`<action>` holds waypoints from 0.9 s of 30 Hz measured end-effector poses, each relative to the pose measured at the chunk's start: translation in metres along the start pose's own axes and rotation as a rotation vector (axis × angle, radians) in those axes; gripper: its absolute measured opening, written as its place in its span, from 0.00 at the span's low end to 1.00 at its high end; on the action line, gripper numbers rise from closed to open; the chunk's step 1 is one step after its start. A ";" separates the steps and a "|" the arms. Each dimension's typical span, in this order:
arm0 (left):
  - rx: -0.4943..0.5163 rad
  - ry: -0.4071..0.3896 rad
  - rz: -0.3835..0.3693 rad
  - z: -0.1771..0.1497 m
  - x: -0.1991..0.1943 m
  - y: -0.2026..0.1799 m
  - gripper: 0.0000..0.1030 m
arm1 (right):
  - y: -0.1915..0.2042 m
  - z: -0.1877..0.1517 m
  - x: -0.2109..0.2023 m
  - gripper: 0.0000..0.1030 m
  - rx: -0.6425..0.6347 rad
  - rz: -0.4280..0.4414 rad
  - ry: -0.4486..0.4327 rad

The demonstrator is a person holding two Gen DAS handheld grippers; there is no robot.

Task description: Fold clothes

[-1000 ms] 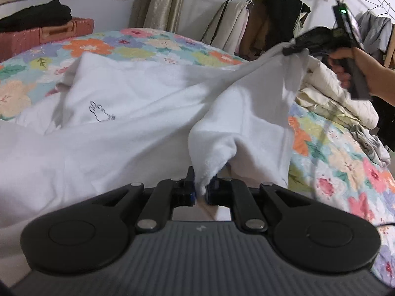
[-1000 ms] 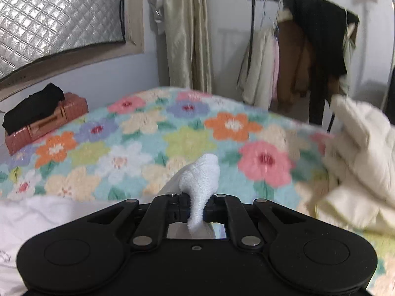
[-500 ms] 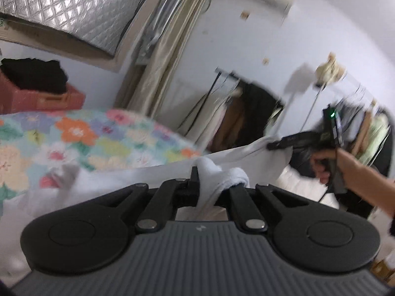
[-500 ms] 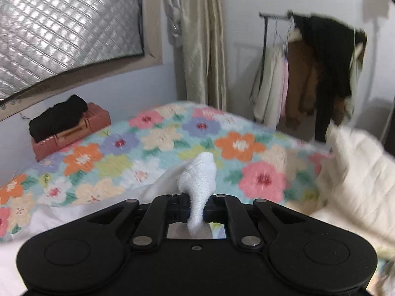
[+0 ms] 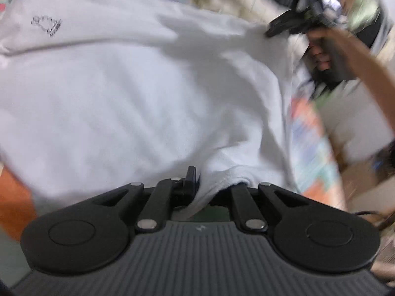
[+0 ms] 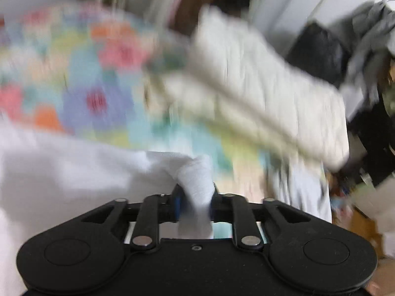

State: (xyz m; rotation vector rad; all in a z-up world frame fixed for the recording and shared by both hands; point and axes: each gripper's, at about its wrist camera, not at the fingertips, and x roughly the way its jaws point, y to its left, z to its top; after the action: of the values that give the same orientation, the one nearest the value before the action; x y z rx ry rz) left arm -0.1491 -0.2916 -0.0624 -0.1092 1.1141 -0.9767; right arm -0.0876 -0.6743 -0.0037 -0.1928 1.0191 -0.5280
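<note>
A white garment (image 5: 138,93) with a small rabbit drawing (image 5: 47,26) is spread wide in the left wrist view, over the floral bed. My left gripper (image 5: 212,187) is shut on its near hem. My right gripper (image 6: 195,197) is shut on another bunched corner of the white garment (image 6: 74,167). In the left wrist view the right gripper (image 5: 279,26) holds the cloth's far right corner, stretched taut. Both views are motion-blurred.
The floral bedspread (image 6: 81,86) lies beneath. A pile of cream bedding (image 6: 259,91) sits on the bed's right side. Dark and grey clothes (image 6: 365,39) hang at the far right. The bedspread's edge (image 5: 311,143) shows at the right.
Both grippers have swung down from a raised position toward the bed with the garment still held. The garment now spreads flatter over the bedspread.
</note>
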 end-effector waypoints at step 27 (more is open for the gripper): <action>-0.239 -0.387 0.571 0.029 -0.172 0.193 0.64 | 0.142 0.048 -0.243 0.63 -0.282 0.848 0.118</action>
State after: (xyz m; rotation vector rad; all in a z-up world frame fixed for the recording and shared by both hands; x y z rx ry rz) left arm -0.0246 -0.0655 -0.0289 -0.1551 0.8273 -0.2921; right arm -0.1007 -0.4342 0.1497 0.0327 1.1784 0.3803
